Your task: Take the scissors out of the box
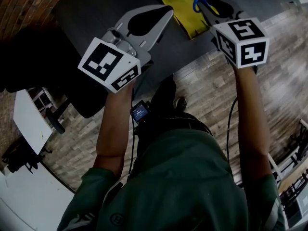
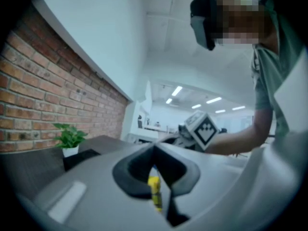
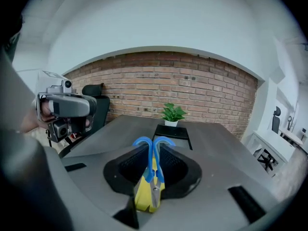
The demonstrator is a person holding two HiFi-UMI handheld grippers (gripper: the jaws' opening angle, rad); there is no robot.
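Observation:
Blue-handled scissors [image 3: 154,150] stand between the jaws of my right gripper [image 3: 154,147], which is shut on them, handles pointing away from the camera. In the head view the scissors [image 1: 200,2] show at the tip of the right gripper [image 1: 208,4], above the flat yellow box [image 1: 185,9] on the dark table [image 1: 96,13]. The same box [image 3: 143,197] shows just below the blade. My left gripper [image 1: 166,12] hovers left of the box with its jaws closed together and empty. In the left gripper view, the left gripper [image 2: 154,152] shows only a yellow sliver through its gap.
A potted plant [image 3: 173,113] and a black tray [image 3: 172,131] stand at the table's far side by the brick wall. An office chair [image 3: 94,99] is at the left. Wooden floor [image 1: 216,85] and a white cabinet [image 1: 29,119] lie below me.

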